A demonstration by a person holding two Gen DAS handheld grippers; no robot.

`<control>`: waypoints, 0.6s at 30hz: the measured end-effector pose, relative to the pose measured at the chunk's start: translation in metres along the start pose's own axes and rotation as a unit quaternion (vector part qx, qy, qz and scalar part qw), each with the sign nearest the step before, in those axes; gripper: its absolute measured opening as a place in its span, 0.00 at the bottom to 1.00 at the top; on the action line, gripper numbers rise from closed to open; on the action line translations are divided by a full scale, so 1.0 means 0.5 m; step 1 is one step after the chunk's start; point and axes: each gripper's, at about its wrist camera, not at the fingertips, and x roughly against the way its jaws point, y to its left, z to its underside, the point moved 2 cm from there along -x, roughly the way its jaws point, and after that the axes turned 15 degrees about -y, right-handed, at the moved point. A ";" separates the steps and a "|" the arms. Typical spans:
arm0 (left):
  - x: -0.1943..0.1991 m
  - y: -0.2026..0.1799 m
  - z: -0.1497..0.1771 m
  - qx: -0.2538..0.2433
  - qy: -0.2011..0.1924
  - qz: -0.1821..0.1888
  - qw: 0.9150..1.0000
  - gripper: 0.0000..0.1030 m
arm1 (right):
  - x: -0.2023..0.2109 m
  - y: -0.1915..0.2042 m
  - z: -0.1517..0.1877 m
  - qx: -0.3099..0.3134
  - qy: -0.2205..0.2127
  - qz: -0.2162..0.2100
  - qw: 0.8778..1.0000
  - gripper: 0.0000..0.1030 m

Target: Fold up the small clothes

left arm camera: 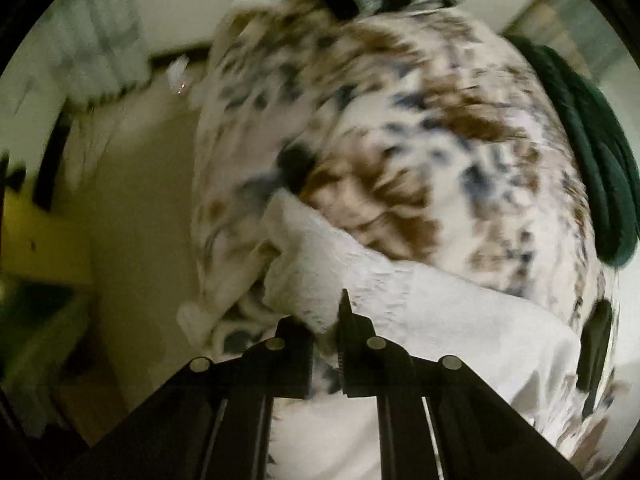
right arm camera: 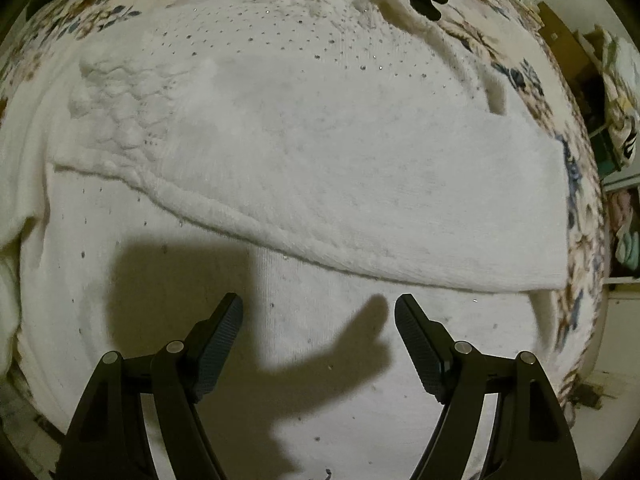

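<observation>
A white knitted sweater (right arm camera: 304,168) lies spread flat on a bed covered by a floral bedspread (right arm camera: 576,240), filling most of its surface, with one sleeve folded across the body. The right gripper (right arm camera: 319,312) hovers over the sweater's lower body, pointing down, its jaws wide apart and holding nothing. The left gripper (left arm camera: 325,328) has its jaws nearly together, pinching a bunched edge of the sweater near the bedspread's edge. Dark green cloth (left arm camera: 588,152) lies at the bed's far edge. The left wrist view is blurred.
</observation>
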 end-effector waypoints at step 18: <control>0.298 -0.722 0.240 -0.337 -0.083 0.267 0.899 0.07 | 0.026 -0.332 -0.037 -0.176 -0.029 -0.068 0.982 0.78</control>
